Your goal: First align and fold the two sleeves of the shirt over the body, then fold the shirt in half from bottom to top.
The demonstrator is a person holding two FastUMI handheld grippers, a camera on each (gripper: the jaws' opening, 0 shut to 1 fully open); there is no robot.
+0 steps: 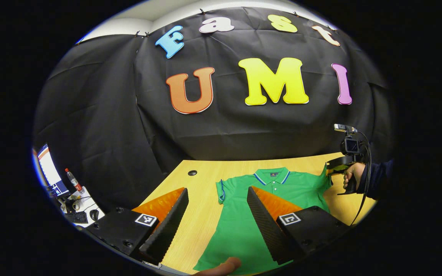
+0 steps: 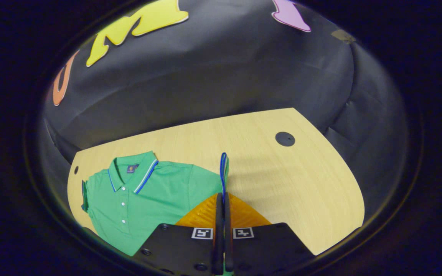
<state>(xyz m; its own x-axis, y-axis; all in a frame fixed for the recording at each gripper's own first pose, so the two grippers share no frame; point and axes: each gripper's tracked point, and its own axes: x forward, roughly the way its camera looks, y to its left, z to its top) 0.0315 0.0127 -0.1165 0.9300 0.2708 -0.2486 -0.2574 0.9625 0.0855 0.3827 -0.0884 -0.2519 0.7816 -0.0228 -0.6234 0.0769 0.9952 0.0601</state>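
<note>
Right gripper view: green shirt (image 2: 144, 199) flat, one sleeve (image 2: 224, 172) pinched upright.

Even overhead light, dim toward edges. Strong fisheye bending at rims. Sharp focus; soft shadow on table (image 2: 290, 180), no glare.
</note>
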